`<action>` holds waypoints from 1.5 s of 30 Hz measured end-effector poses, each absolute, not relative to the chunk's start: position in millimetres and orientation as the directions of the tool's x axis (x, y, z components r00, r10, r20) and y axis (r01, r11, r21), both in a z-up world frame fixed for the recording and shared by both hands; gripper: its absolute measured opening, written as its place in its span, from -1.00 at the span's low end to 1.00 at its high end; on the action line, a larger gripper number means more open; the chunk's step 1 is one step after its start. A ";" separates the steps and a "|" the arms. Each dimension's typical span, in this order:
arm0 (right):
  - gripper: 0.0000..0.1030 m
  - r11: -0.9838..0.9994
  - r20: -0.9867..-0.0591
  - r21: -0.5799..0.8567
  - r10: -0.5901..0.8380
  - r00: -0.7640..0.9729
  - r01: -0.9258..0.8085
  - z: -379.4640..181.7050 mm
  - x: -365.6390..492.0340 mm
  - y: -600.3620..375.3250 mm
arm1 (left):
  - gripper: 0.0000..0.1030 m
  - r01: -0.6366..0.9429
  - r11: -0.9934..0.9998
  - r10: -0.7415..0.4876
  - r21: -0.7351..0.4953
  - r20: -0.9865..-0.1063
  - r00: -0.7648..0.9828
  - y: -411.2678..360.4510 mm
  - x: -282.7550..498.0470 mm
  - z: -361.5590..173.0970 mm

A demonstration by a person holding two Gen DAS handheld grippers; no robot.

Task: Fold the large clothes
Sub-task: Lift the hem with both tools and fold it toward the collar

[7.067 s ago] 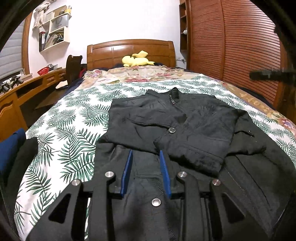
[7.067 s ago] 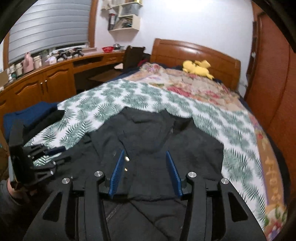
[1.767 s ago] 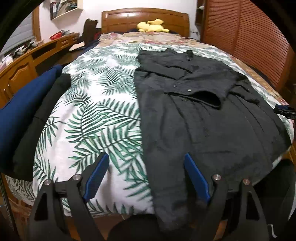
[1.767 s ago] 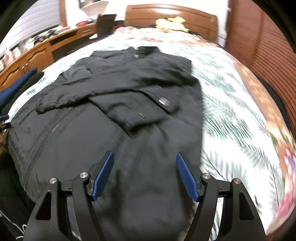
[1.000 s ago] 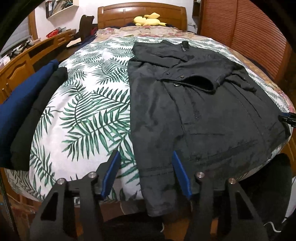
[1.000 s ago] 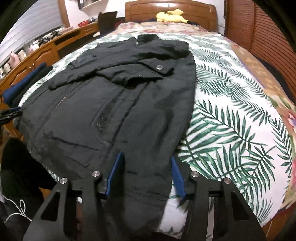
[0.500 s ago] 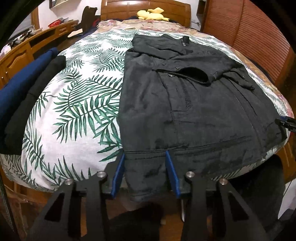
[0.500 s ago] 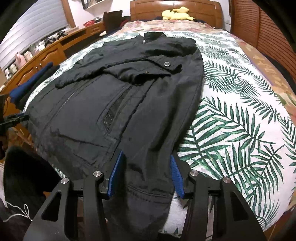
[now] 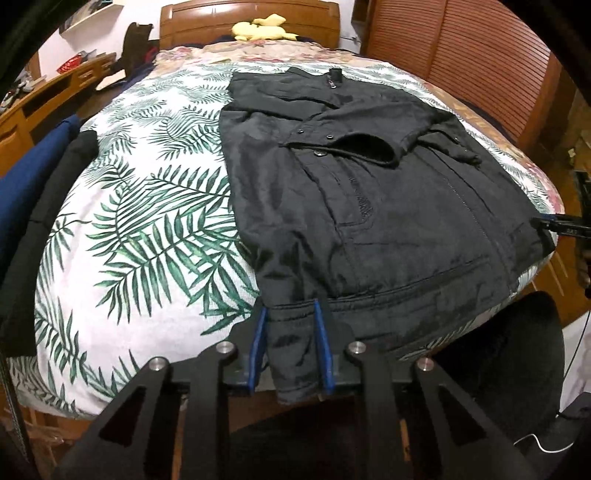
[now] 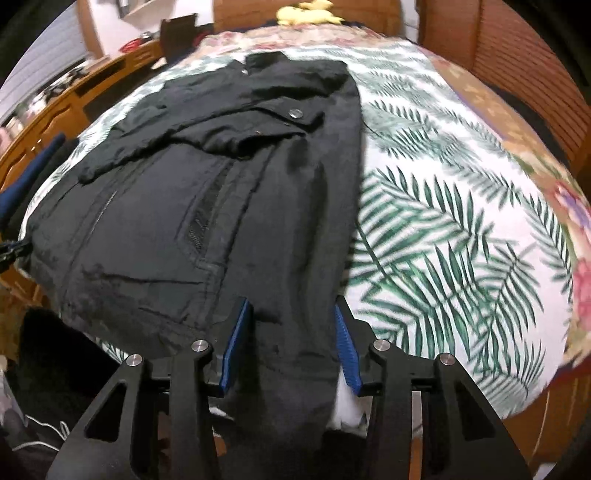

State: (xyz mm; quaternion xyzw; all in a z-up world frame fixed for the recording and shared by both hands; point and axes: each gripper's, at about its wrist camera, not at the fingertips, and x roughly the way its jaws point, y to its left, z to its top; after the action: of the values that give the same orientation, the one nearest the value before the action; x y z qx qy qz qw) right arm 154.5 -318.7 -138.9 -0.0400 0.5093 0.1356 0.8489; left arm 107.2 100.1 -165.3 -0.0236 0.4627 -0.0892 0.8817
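Observation:
A large black jacket (image 9: 369, 192) lies flat on the bed, collar toward the headboard, both sleeves folded across its chest. Its hem hangs over the foot of the bed. My left gripper (image 9: 290, 325) is closed on the hem's left corner, blue pads pressing the cloth. In the right wrist view the jacket (image 10: 207, 184) fills the left half, and my right gripper (image 10: 291, 328) straddles the hem's right corner, pads wider apart with cloth between them. The right gripper's tip (image 9: 554, 225) shows at the far right edge of the left wrist view.
The bed has a white cover with green palm leaves (image 9: 147, 221). Folded blue and black clothes (image 9: 33, 192) lie at its left edge. A wooden desk (image 9: 48, 96) runs along the left, a slatted wooden wardrobe (image 9: 480, 55) along the right. A yellow plush (image 9: 258, 29) sits at the headboard.
Both grippers dropped from over the jacket to its hem at the foot of the bed. The left jaws narrowed onto the hem corner; the right jaws also narrowed around the other corner.

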 end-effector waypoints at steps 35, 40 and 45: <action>-0.90 0.858 -0.439 0.135 0.501 0.746 -0.496 115.7 101.0 -282.5 | -0.99 0.127 0.992 -0.101 0.026 -0.457 0.884 78.6 37.4 72.8; -0.90 0.856 -0.373 0.106 0.506 0.778 -0.506 152.1 58.4 -299.7 | -0.99 0.101 0.995 -0.085 0.021 -0.386 0.919 89.6 -0.3 103.4; -0.90 0.863 -0.356 0.092 0.495 0.793 -0.497 160.3 38.8 -313.9 | -0.98 0.109 0.994 -0.096 0.016 -0.360 0.928 93.4 -14.2 110.2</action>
State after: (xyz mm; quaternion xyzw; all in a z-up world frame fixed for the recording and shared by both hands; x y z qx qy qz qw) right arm 38.8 -313.9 160.3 -0.0032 0.1869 0.2619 0.9468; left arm -14.2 93.4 110.2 0.0181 0.1823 -0.0523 0.9817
